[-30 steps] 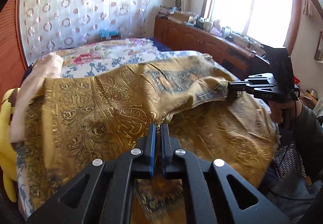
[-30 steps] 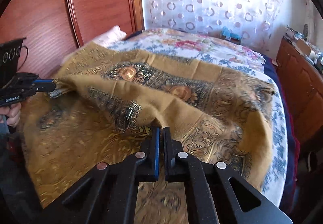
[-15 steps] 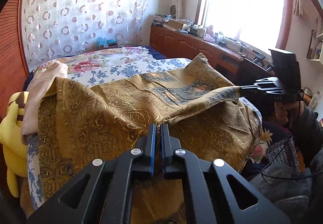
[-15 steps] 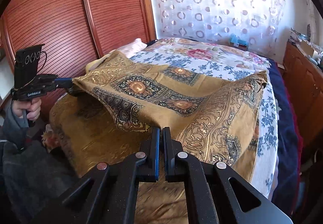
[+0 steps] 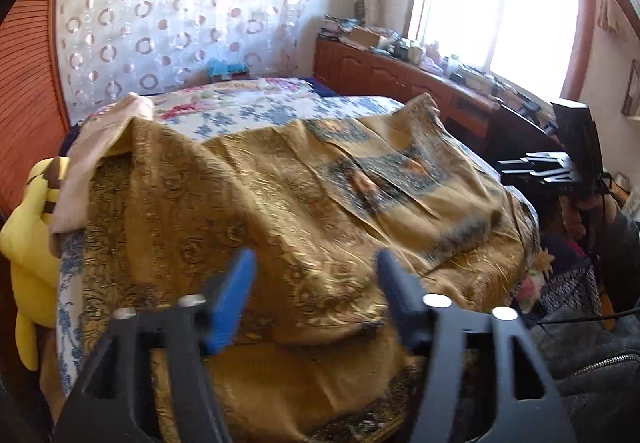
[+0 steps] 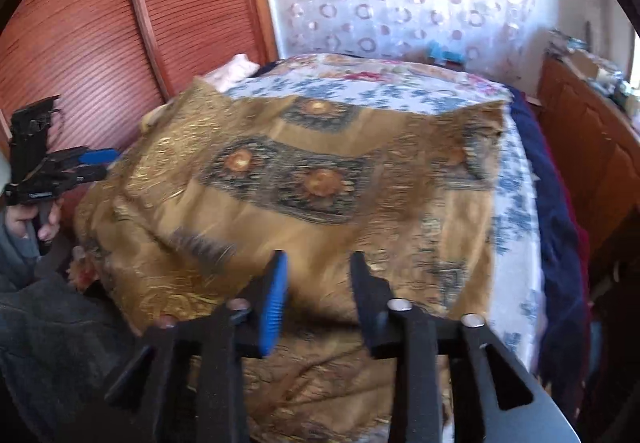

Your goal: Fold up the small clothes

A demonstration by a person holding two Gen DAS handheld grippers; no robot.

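A gold cloth with dark blue medallions lies folded over itself on the bed, its upper layer slack on the lower one. In the left wrist view my left gripper hangs just above the cloth's near fold; its jaws are opening and nothing is pinched between the blue pads. The right gripper shows at the right, clear of the cloth's edge. In the right wrist view my right gripper is over the gold cloth, jaws opening, holding nothing. The left gripper stands apart at the left.
A floral sheet covers the bed. A yellow plush toy and a pink cloth lie at its left edge. A cluttered wooden dresser runs under the window, a red slatted wardrobe stands opposite, and a dark blue blanket hangs off the side.
Both grippers went from shut on the cloth's lifted edge to open. The released top layer dropped flat onto the lower layer, and both grippers drew back toward the bed's near side.
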